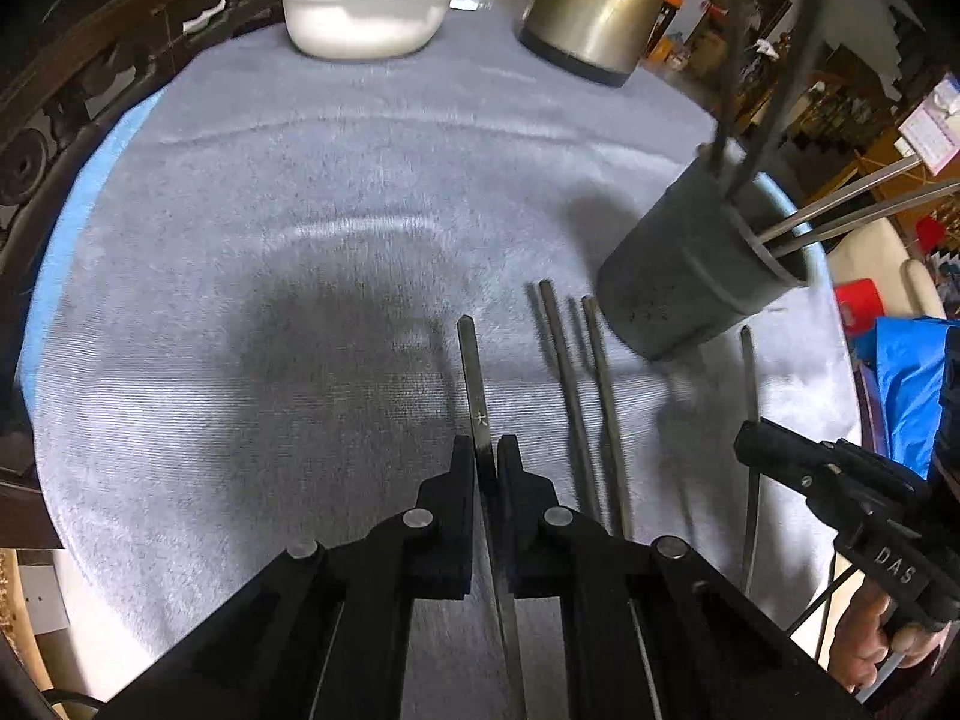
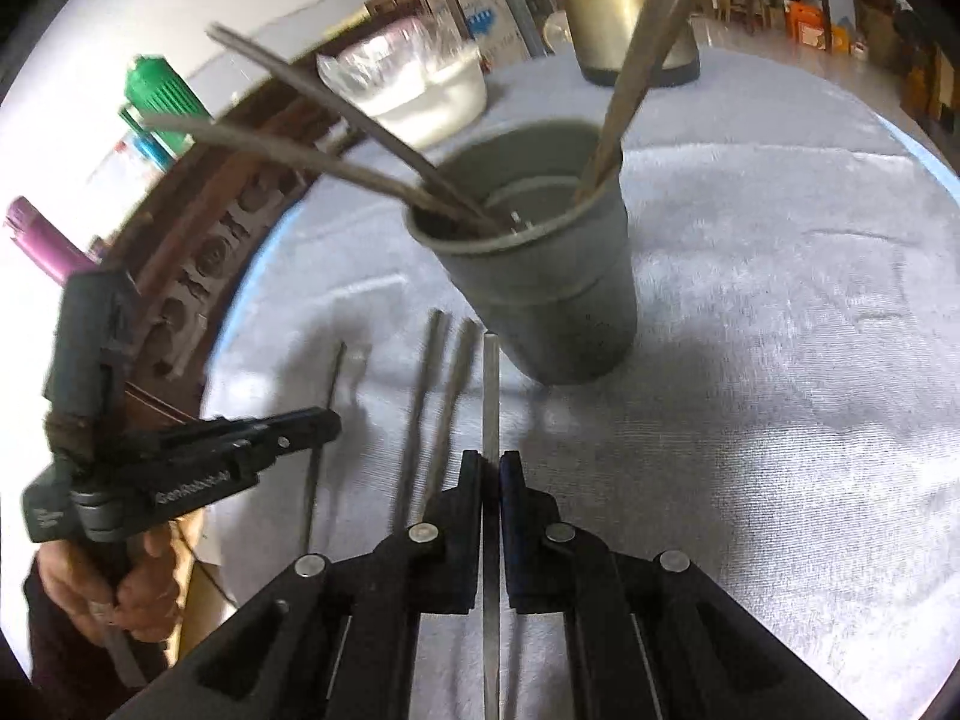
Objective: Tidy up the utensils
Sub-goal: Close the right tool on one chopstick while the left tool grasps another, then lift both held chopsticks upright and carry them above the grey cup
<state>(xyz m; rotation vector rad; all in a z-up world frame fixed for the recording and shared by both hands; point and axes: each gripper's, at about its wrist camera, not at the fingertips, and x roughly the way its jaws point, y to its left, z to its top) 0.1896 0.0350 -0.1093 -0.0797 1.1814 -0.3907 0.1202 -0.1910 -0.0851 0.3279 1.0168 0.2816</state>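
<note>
Your left gripper [image 1: 486, 450] is clamped on a dark metal chopstick [image 1: 471, 360], jaws nearly together around its shaft, the tip pointing out over the grey towel [image 1: 270, 210]. Your right gripper [image 2: 492, 468] likewise pinches a lighter steel chopstick [image 2: 491, 384], aimed toward the grey holder cup [image 2: 558, 300] standing just ahead. Four chopsticks already lean inside that cup, two to each side. Two loose chopsticks [image 1: 576, 396] lie side by side on the towel between the grippers, with another thin one [image 1: 749, 420] nearer the right gripper. By this showing, you are roughly halfway: both held sticks and three loose ones remain. A white bowl [image 1: 360, 18] and kettle [image 1: 600, 12] sit well beyond.
</note>
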